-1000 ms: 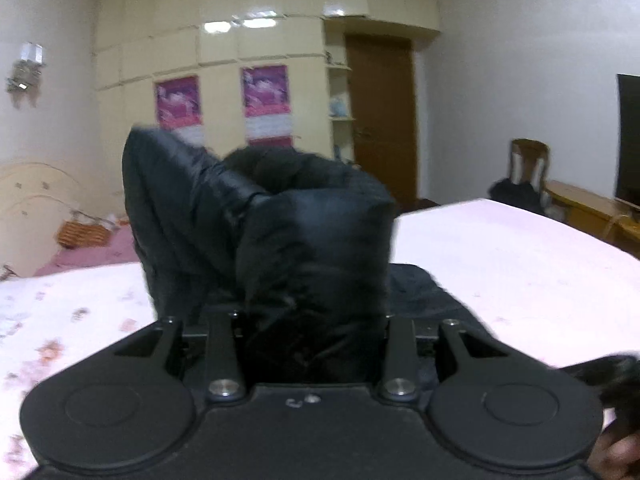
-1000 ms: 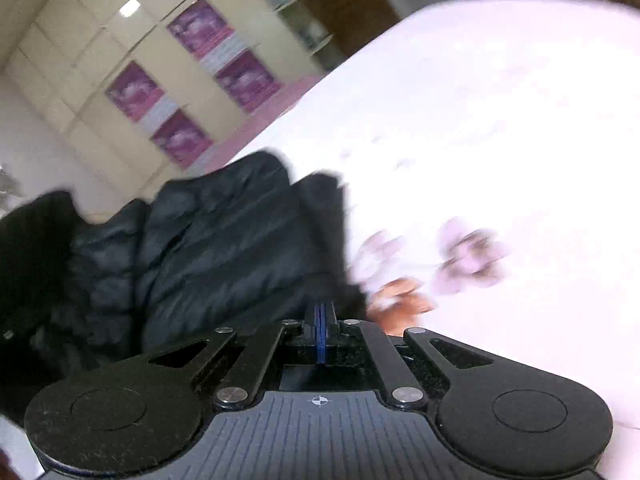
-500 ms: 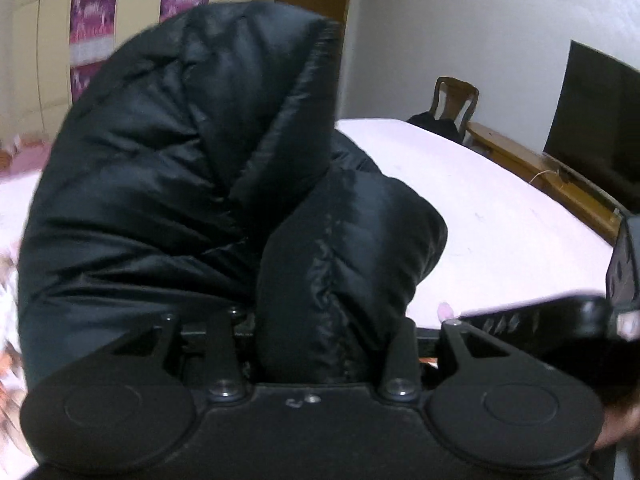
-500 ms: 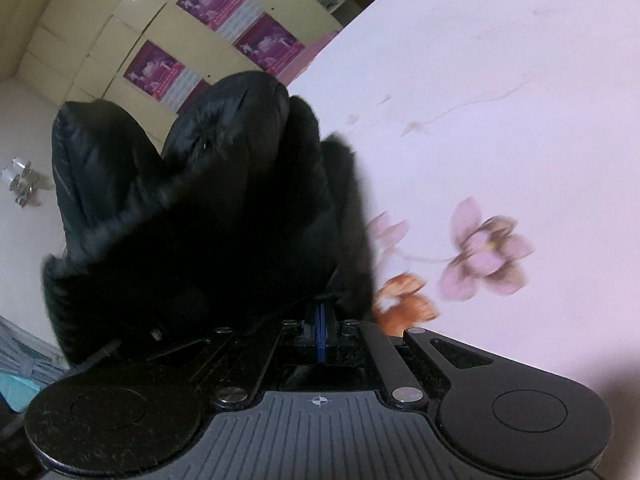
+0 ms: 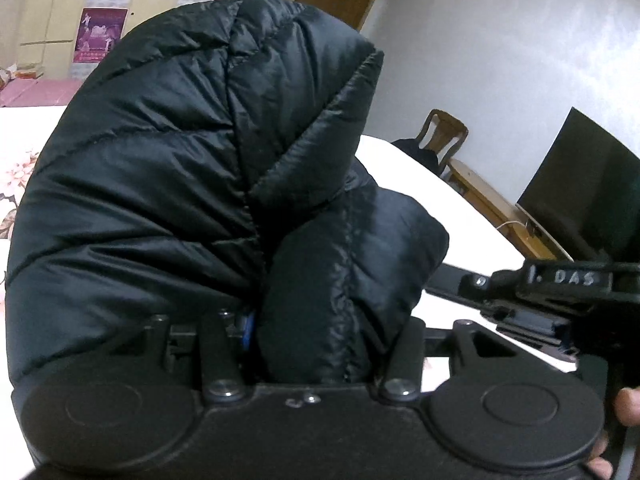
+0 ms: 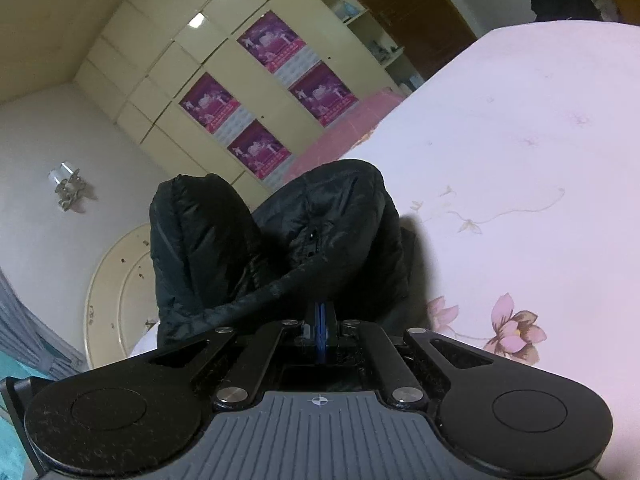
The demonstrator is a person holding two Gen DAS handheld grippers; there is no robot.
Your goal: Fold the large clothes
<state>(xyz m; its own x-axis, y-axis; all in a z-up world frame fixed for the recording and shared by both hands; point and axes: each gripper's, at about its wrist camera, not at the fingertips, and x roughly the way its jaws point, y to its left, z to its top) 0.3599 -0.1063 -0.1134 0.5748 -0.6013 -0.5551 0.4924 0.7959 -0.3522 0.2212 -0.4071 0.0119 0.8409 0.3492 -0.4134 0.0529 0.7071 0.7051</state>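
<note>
A black puffer jacket [image 5: 180, 160] is bunched up and held off the pink floral bed sheet [image 5: 460, 220]. A thick fold of it fills the space between the jaws of my left gripper [image 5: 316, 332], and the jaws are opening while the fold still presses against them. My right gripper [image 6: 320, 312] is shut, its blue pads pinching a thin edge of the jacket [image 6: 328, 216]. In the left wrist view the right gripper [image 5: 436, 284] reaches in from the right and meets the jacket's side.
A wooden chair [image 5: 444, 136], a low wooden desk [image 5: 492, 204] and a dark TV screen [image 5: 584, 184] stand past the bed's far right side. A cream wardrobe with purple posters [image 6: 260, 80] and a round headboard [image 6: 116, 288] lie behind. A person's fingers [image 5: 628, 404] show at the lower right.
The jacket has come up off the sheet and bunched between the two grippers. My left gripper tipped down and swung right; the right one rose and now shows in the left wrist view.
</note>
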